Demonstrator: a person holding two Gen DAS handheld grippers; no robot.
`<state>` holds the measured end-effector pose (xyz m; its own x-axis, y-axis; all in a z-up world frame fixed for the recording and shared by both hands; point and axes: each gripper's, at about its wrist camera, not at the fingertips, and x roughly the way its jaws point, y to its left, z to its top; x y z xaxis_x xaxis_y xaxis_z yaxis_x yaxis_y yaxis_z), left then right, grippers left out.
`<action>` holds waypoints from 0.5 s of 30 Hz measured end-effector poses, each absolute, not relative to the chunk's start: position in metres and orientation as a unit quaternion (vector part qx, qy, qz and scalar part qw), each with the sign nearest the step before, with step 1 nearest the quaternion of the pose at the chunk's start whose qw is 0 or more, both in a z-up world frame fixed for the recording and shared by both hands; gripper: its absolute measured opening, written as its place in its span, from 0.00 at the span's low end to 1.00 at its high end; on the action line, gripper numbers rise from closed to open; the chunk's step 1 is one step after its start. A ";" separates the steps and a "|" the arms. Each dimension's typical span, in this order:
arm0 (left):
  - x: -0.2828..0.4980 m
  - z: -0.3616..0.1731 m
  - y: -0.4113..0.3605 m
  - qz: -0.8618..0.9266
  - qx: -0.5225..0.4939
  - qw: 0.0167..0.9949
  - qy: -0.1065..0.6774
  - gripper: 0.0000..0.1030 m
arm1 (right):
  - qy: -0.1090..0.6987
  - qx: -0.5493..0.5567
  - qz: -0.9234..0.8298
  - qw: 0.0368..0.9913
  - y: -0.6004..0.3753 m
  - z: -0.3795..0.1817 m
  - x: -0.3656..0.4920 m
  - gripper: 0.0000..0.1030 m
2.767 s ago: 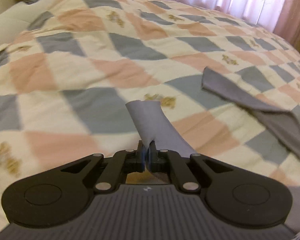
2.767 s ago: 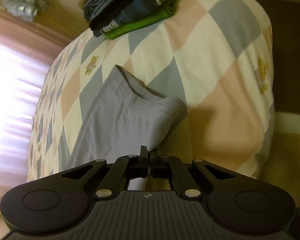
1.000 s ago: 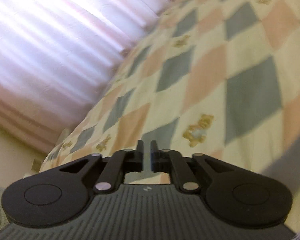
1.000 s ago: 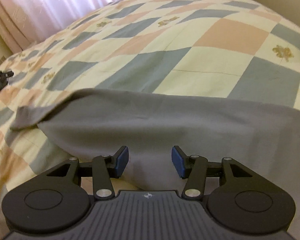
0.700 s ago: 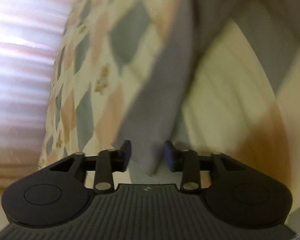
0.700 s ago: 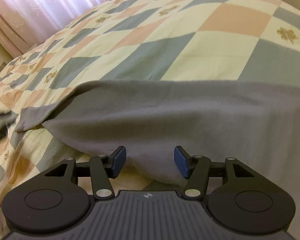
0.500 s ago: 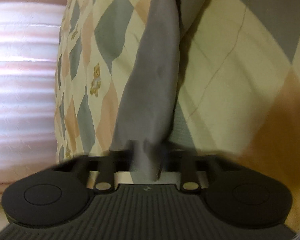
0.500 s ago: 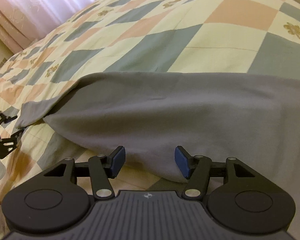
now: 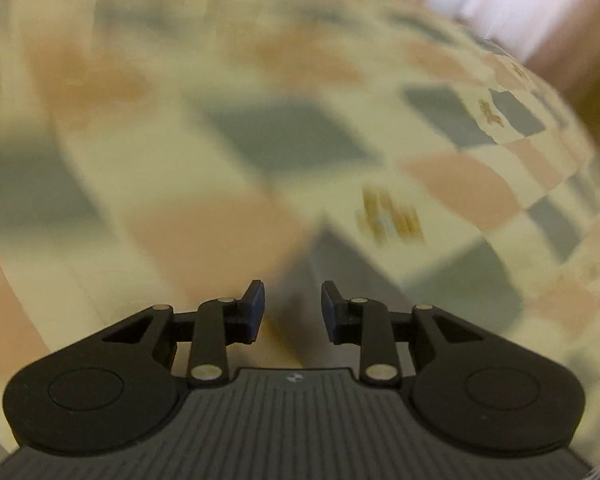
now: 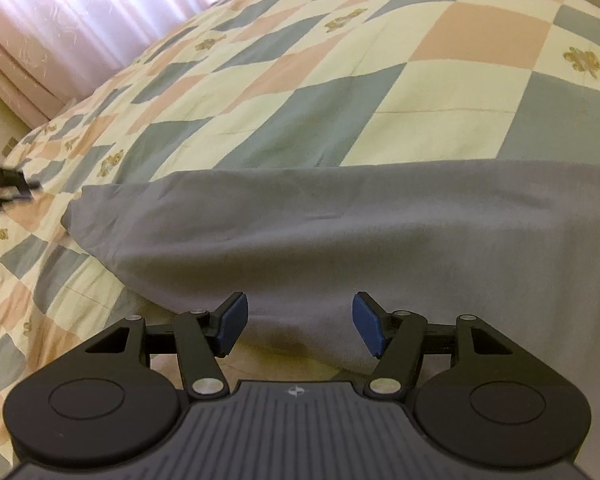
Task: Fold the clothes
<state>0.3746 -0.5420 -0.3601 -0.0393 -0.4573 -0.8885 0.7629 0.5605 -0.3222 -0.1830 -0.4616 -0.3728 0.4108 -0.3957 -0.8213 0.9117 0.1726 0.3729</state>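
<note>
The grey cloth [image 10: 340,240] lies flat on the bed [image 10: 340,80] to be folded — both grippers, left [image 9: 292,308] and right [image 10: 298,326], are opening and hold nothing.

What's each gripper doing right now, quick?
Left gripper: opening, holding nothing; grey garment beyond its pads.
Right gripper: opening, pads clear of the garment's near edge.

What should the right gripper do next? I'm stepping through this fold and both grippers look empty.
Probably ease the right gripper forward and close on the near edge of the grey garment. Its jaws are opening, with that edge lying between the pads but not pinched. The left gripper is opening too, over a blurred grey corner, gripping nothing. The garment lies flat on the checked quilt, only partly folded.
</note>
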 end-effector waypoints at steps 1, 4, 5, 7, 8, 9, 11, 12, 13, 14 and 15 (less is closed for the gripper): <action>0.374 -0.373 -0.537 -0.440 0.100 0.665 0.595 0.26 | 0.285 0.455 -0.461 0.707 -0.461 -0.374 -0.184 0.60; 0.372 -0.406 -0.528 -0.405 0.025 0.658 0.634 0.34 | 0.279 0.474 -0.460 0.697 -0.457 -0.379 -0.187 0.60; 0.374 -0.414 -0.525 -0.393 -0.002 0.660 0.640 0.34 | 0.279 0.478 -0.459 0.695 -0.455 -0.381 -0.187 0.60; 0.377 -0.426 -0.520 -0.377 -0.051 0.663 0.645 0.30 | 0.283 0.483 -0.456 0.692 -0.449 -0.383 -0.186 0.60; 0.376 -0.429 -0.522 -0.377 -0.057 0.668 0.639 0.14 | 0.285 0.485 -0.454 0.691 -0.446 -0.383 -0.186 0.60; 0.376 -0.428 -0.526 -0.381 -0.045 0.677 0.628 0.00 | 0.284 0.488 -0.454 0.689 -0.443 -0.384 -0.186 0.60; 0.368 -0.411 -0.534 -0.404 0.015 0.705 0.582 0.01 | 0.284 0.496 -0.452 0.685 -0.437 -0.386 -0.185 0.60; 0.360 -0.395 -0.531 -0.428 0.039 0.719 0.545 0.01 | 0.284 0.499 -0.451 0.683 -0.434 -0.387 -0.185 0.60; 0.350 -0.375 -0.527 -0.459 0.061 0.730 0.503 0.01 | 0.285 0.503 -0.450 0.681 -0.431 -0.387 -0.184 0.60; 0.341 -0.355 -0.521 -0.484 0.075 0.738 0.465 0.01 | 0.287 0.500 -0.449 0.683 -0.428 -0.387 -0.183 0.60; 0.333 -0.336 -0.514 -0.508 0.088 0.744 0.425 0.01 | 0.289 0.495 -0.448 0.686 -0.425 -0.385 -0.181 0.60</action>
